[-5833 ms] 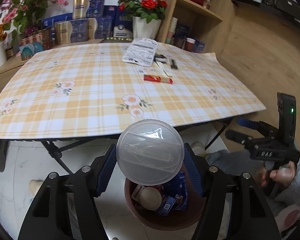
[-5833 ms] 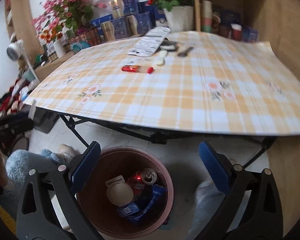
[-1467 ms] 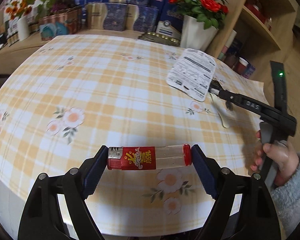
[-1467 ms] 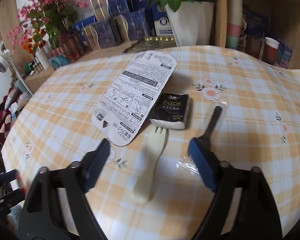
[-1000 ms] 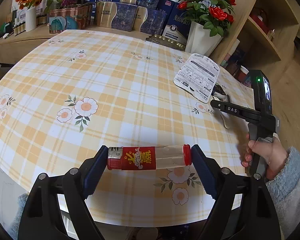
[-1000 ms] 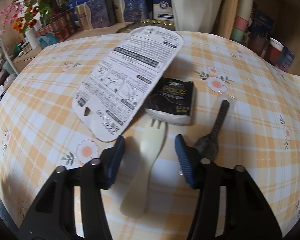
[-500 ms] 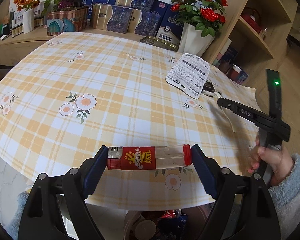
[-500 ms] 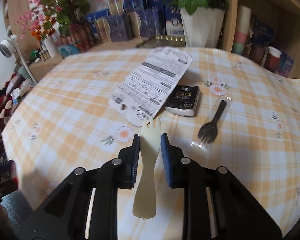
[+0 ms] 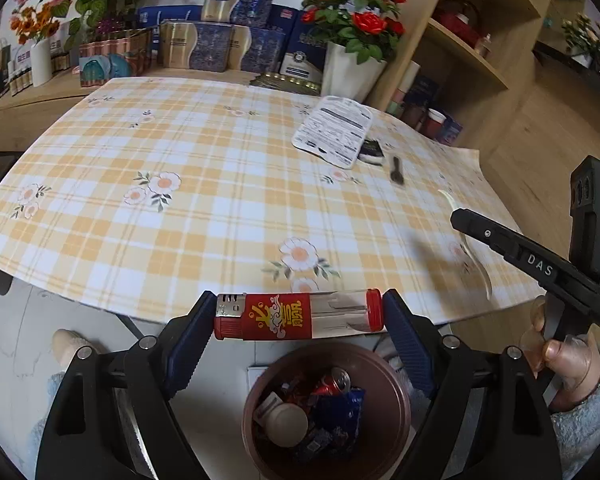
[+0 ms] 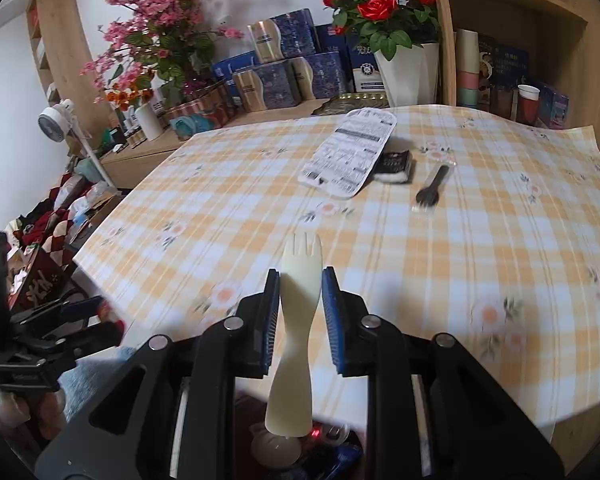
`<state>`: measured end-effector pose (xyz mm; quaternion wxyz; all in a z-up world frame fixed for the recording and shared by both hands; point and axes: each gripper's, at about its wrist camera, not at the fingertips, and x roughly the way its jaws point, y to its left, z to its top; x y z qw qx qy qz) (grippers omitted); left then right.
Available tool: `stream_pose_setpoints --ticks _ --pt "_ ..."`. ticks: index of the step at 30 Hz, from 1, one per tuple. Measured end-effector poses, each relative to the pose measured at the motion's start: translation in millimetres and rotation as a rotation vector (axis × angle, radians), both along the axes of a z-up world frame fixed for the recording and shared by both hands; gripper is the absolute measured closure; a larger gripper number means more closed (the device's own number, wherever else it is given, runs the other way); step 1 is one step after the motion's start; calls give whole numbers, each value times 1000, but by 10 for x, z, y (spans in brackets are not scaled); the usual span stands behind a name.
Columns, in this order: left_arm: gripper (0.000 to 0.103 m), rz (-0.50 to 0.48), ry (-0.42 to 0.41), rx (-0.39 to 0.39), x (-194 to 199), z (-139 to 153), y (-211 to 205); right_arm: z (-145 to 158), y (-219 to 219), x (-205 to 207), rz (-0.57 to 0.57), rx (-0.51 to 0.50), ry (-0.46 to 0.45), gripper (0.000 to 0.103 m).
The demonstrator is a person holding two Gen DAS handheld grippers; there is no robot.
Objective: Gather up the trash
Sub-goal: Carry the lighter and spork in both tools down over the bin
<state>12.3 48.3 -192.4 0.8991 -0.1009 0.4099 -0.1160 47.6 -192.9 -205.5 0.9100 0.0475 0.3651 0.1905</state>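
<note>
Left gripper (image 9: 298, 316) clamps a rigid, light lighter (image 9: 298, 316) end-to-end above the bin (image 9: 396, 392); right gripper (image 10: 300, 312) pinches a flimsy-looking cream fork (image 10: 298, 320) mid-handle.

bin (image 9: 396, 396) bottom cut off; black fork (image 9: 397, 170) blurred.

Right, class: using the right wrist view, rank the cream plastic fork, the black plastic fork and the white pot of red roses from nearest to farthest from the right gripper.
1. Cream plastic fork: clamped between the right gripper's pads.
2. Black plastic fork: on the checked tablecloth, ahead and to the right.
3. White pot of red roses: beyond the table's far edge, beside the wooden shelves.
</note>
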Motion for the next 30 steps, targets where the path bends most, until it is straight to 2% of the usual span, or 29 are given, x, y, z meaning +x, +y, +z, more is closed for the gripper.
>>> stream_pose_setpoints --ticks 6,14,17,22,26,28,30 --pt "22 -63 23 40 -266 -165 -139 -128 11 -472 5 31 34 78" --pt "22 -126 117 45 -456 -678 -310 -462 6 -932 14 57 121 78" --pt "22 -124 175 -14 -442 -911 -308 -581 35 -1025 22 60 158 78" --pt "22 -97 275 -43 -365 -1236 -256 -727 84 -1091 34 43 193 78" --pt "20 -91 292 -75 -339 -1286 -221 -823 142 -1092 39 5 219 78" --pt "15 -91 277 -93 -344 -1268 -204 -860 158 -1082 46 -2 228 78" --pt "11 -67 253 -78 -362 -1235 -190 -899 194 -1076 54 -17 238 78"
